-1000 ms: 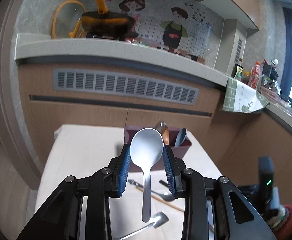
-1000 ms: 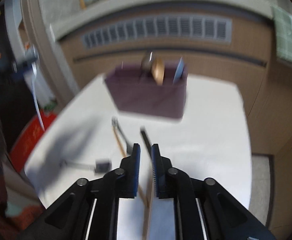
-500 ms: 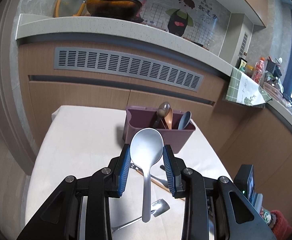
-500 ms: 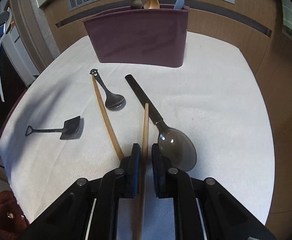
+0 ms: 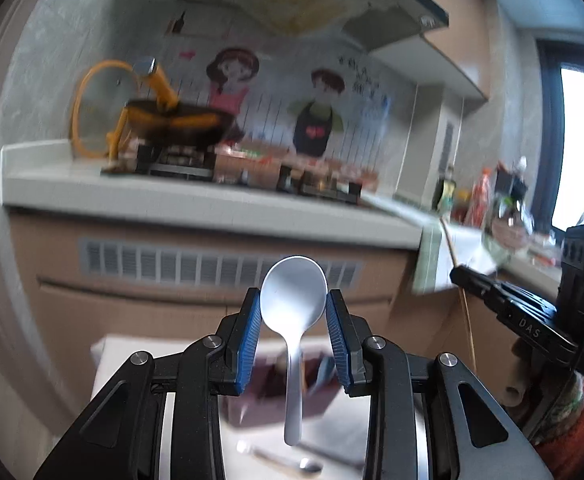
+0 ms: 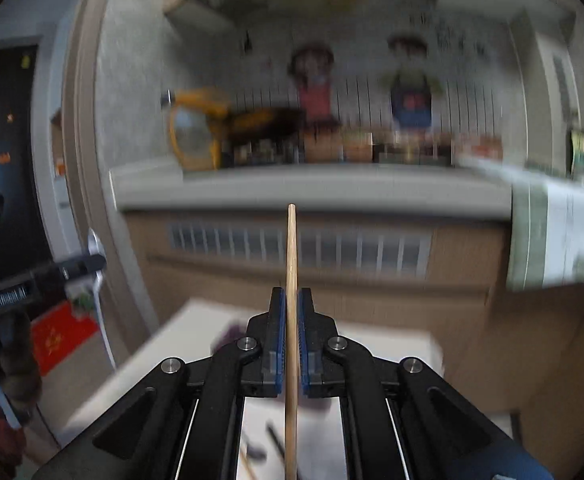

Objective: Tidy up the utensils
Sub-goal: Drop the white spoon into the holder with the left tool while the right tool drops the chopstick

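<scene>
1. Left claw [image 5: 293, 334] grips a white spoon [image 5: 293, 308] by its bowl, handle hanging down, up above the desk [image 5: 344, 420].
2. Right claw [image 6: 291, 330] is pinched on a wood chopstick [image 6: 291, 264], also above the desk, tip up.
3. Purple holder [image 5: 272, 384] sits on the desk, blurry.
4. More spoons [image 5: 284, 460] lie on the desk w/ it.

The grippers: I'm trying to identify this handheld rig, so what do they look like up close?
Both the left gripper and the right gripper have black angular linkage arms with silver pivot bolts and ribbed blue pads. Seen from the left view, the right one carries white "DAS" lettering and a small green light.
</scene>
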`<state>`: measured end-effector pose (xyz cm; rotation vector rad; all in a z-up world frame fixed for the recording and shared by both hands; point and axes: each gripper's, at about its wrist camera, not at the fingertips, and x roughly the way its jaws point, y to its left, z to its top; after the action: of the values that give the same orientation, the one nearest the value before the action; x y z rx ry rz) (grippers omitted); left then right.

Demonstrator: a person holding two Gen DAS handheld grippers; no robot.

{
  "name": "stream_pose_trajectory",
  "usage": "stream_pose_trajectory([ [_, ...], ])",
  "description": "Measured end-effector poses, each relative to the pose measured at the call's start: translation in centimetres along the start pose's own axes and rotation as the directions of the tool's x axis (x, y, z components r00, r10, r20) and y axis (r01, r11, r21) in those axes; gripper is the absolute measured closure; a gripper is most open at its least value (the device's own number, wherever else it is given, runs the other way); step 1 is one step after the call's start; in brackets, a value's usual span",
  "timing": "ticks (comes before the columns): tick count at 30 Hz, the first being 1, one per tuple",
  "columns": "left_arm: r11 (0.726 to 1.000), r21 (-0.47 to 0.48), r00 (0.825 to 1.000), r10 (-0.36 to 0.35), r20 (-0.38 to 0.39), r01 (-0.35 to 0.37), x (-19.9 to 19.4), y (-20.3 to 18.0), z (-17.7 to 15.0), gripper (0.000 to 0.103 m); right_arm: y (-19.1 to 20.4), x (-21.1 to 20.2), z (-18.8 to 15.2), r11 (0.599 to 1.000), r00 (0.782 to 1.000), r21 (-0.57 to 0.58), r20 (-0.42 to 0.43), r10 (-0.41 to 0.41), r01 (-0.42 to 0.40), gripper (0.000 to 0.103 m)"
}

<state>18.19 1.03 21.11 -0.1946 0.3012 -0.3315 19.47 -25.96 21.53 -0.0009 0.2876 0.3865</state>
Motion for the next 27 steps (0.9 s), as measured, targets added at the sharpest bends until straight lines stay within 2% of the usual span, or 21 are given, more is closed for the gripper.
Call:
stream_pose_trajectory([
  [3,1.0,-0.027,0.999,-0.006,0.049,0.008,1.8,0.3,1.4,0.069,0.6,1.5,2.9,1.0,0.993,-0.011,0.114,-0.013,0.014,0.098],
  [7,0.997,-0.074,0.997,0.031,0.066,-0.026,5.3,2.3,0.1,0.069,0.4,4.7,2.2,1.0,0.986,0.026,0.166,-0.019,0.015,0.097],
  [13,0.987,-0.151,0.998,0.047,-0.038,-0.052,11.9,6.1,-4.5,0.069,-0.3,11.5,-3.1,0.997,0.994,0.07,0.106,-0.03,0.023,0.097],
  [15,0.984,-0.174,0.997,0.029,-0.07,-0.041,13.8,7.0,-5.4,0.069,-0.7,13.3,-4.2,0.996,0.996,0.084,0.082,-0.03,0.023,0.097],
  [21,0.983,-0.179,0.995,0.02,-0.098,-0.037,16.9,7.9,-6.8,0.069,-1.3,17.8,-5.8,0.994,0.999,0.107,0.048,-0.019,0.013,0.097],
  [27,0.985,-0.173,0.992,0.004,-0.126,-0.026,18.4,8.2,-8.5,0.069,-2.2,19.6,-7.3,0.99,0.998,0.136,0.045,-0.043,0.036,0.097],
])
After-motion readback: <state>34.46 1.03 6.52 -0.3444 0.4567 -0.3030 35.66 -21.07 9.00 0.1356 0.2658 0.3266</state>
